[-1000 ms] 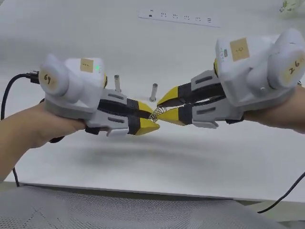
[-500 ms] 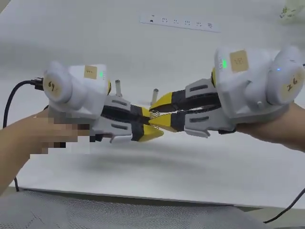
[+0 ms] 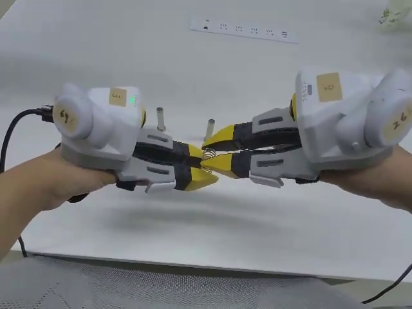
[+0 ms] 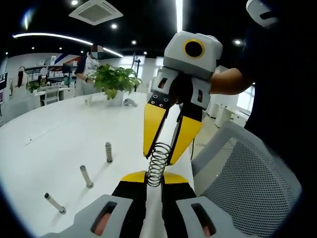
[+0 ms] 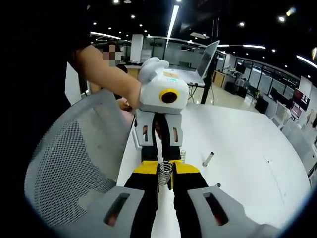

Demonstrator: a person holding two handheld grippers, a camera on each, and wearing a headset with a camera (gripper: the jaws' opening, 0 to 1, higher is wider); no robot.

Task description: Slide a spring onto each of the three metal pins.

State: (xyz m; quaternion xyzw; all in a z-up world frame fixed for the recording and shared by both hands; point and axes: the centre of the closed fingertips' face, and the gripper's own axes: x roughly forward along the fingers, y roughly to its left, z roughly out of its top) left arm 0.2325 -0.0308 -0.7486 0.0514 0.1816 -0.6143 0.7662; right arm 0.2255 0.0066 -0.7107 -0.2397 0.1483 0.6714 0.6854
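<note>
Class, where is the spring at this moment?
In the head view the spring sits mid-frame, pinched between the meeting tips of the left gripper and the right gripper, just in front of two upright metal pins.

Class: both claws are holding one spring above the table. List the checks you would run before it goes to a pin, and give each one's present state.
1. Left claw shut on the spring: ok.
2. Right claw shut on its other end: ok.
3. Spring coils open, not crushed: ok.
4. One spring end free to take a pin: not ok; both ends sit between jaws.
5. Three pins standing on the table: ok.
6. Far pin bare: cannot tell; it looks ribbed.
</note>
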